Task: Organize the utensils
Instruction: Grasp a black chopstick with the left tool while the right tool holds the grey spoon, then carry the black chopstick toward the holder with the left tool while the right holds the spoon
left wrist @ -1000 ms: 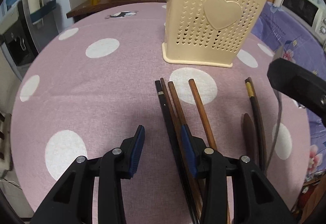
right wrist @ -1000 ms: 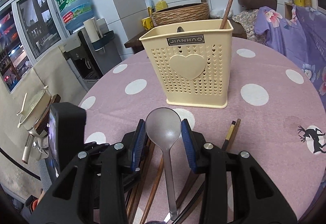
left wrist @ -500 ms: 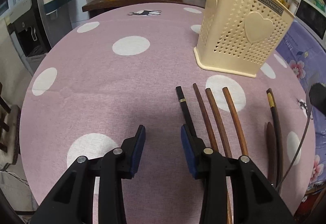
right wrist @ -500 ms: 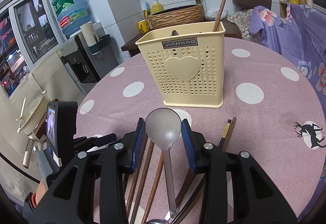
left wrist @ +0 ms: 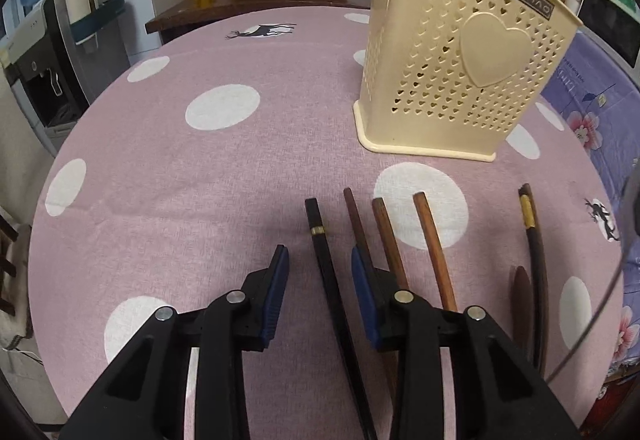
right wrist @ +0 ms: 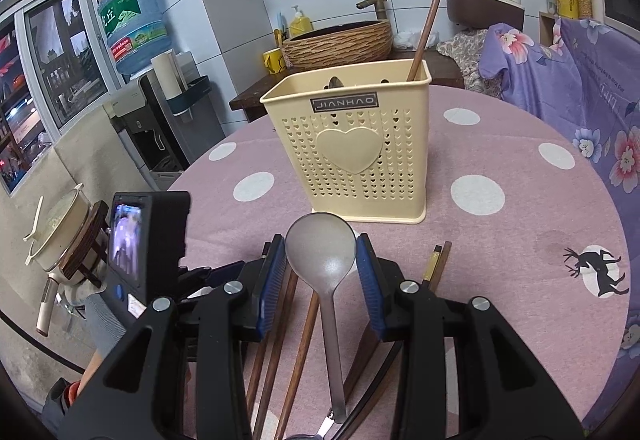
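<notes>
- Left wrist view: the left hand-held gripper (left wrist: 318, 274) is hovering low over the pink dotted surface (left wrist: 200, 180), its jaws standing wide apart and gripping nothing.
- A black chopstick (left wrist: 326, 264) is lying on the surface between the two blue pads, touching neither.
- Three brown chopsticks (left wrist: 430, 236) are lying just to the right of the black one, fanning toward the cream utensil holder (left wrist: 460, 80), which is standing upright farther back.
- A dark chopstick with a yellow band (left wrist: 532, 236) is lying well to the right.
- Right wrist view: the right hand-held gripper (right wrist: 321, 260) is carrying a metal spoon (right wrist: 322, 252) by the bowl, which is sitting between the pads with the handle pointing back toward the camera.
- The spoon is hanging above the brown chopsticks (right wrist: 304, 340), in front of the utensil holder (right wrist: 352, 152).
- One brown chopstick (right wrist: 426, 28) is standing tilted in the holder's right end.
</notes>
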### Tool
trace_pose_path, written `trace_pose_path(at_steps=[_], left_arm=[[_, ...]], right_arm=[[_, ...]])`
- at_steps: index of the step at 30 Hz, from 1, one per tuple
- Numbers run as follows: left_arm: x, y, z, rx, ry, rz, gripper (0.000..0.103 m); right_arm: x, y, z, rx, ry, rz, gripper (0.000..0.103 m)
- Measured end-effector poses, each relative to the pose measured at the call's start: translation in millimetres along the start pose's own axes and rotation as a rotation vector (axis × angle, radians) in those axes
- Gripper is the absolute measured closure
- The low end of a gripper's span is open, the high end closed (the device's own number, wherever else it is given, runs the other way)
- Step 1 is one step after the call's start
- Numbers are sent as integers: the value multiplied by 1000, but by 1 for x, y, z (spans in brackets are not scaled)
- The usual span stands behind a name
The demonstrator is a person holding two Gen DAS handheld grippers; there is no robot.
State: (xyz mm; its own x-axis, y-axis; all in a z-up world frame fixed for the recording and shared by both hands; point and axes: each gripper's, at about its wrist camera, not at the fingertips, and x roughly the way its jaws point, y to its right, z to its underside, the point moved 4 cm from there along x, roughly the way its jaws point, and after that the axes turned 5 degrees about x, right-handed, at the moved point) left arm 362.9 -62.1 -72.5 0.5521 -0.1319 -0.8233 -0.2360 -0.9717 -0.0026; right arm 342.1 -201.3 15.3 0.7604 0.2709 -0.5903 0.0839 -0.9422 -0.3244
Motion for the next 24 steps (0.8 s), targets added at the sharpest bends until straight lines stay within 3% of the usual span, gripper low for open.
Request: trace_pose_path(at_steps=[3,5,11,17,24], left_arm=[[4,1,-5,3,-11,-15,80],[7,0,-10,5,-18,-29,91],[9,-2,-15,-24,-18,0,94],[-14,-4,-22,-48,52,28,94],[-68,-12,-41,-80,209,59,95]], right_arm=[[-1,0,-3,-1,8,2,66],[-3,-1,-4,-4,16,6,66],[-9,1,-9,-6,30,10,66],[-11,5,-15,16,25,-12,66],[-22,6,-26,19,41,-30,66]])
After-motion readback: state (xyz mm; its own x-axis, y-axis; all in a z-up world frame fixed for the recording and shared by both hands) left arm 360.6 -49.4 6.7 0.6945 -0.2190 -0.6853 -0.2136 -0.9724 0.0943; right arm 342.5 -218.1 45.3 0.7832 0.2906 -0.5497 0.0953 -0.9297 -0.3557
